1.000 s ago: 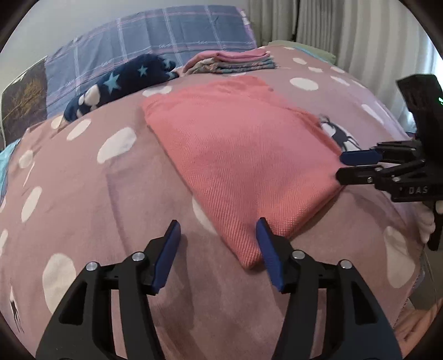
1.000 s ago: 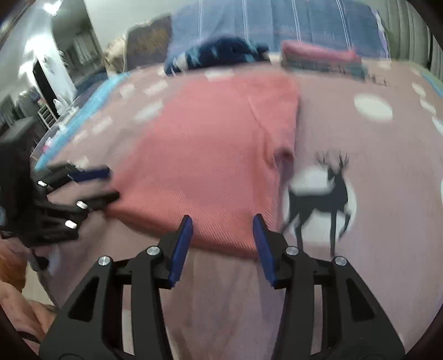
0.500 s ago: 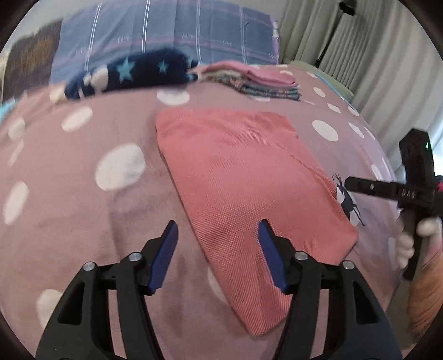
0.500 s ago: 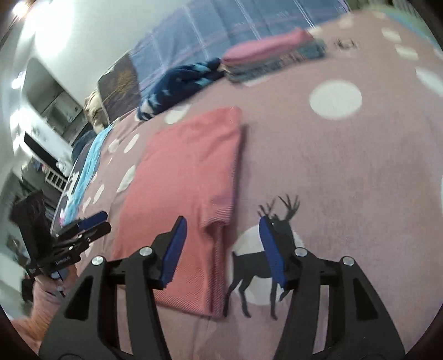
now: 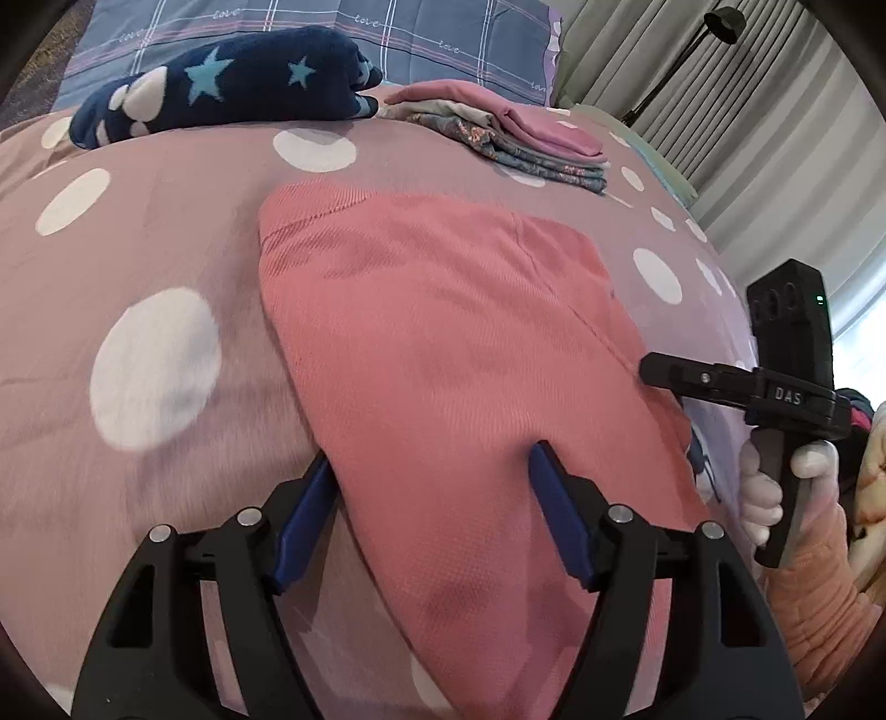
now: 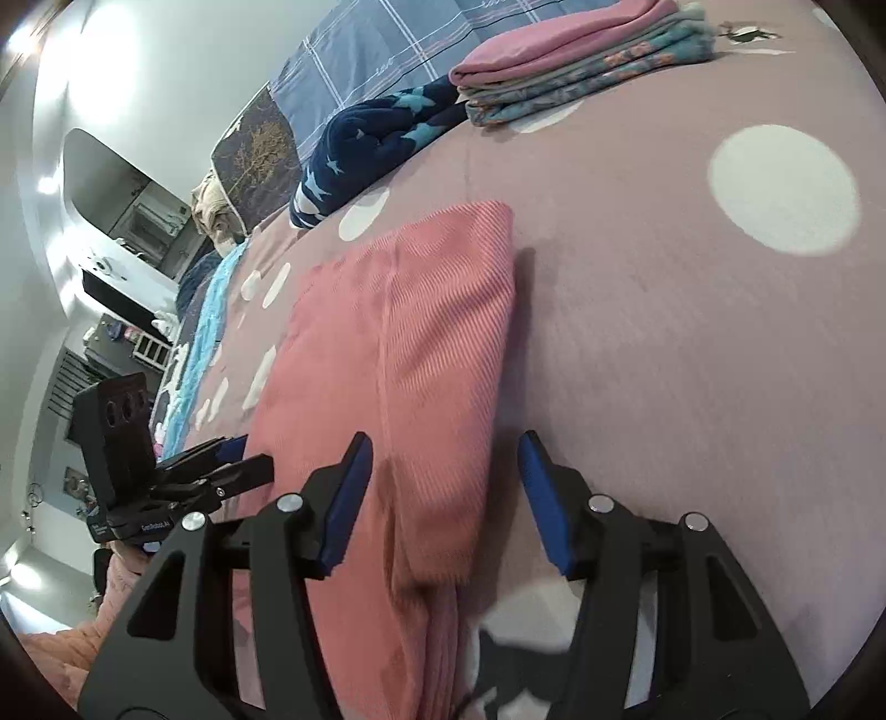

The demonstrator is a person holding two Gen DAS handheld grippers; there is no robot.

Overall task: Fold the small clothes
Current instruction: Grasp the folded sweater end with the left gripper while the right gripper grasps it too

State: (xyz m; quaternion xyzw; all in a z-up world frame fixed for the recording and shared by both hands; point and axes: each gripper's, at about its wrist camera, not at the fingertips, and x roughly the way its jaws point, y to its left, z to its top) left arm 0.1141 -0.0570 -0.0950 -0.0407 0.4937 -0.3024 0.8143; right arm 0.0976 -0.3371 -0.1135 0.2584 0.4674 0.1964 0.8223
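Your left hand-held gripper (image 5: 432, 487) is spread wide, its blue-padded fingers (image 5: 556, 523) straddling the near left edge of the folded coral-pink ribbed knit garment (image 5: 443, 354); the right pad lies over the cloth, the left pad sits just beside its edge, and nothing is pinched. Your right hand-held gripper (image 6: 443, 487) is likewise wide apart, one finger over the garment's near right part, the other over the bare blanket, gripping nothing. From the left wrist view, that right hand-held gripper (image 5: 664, 374) reaches in from the right, its tips at the garment's right edge, held by your white-gloved hand (image 5: 775, 487).

The garment lies flat in the middle of the bed, on the mauve fleece blanket with white dots (image 5: 155, 365), a seam line running along its length. A black deer print (image 6: 515, 670) shows on the blanket just beside the garment's near right corner.

Farther off, well apart from the garment, a stack of folded pink and floral teal clothes (image 5: 509, 138) rests on the blanket. To its left lies a bundled navy blanket with light-blue stars (image 5: 232, 83), and behind both a blue-grey plaid pillow (image 5: 332, 22).
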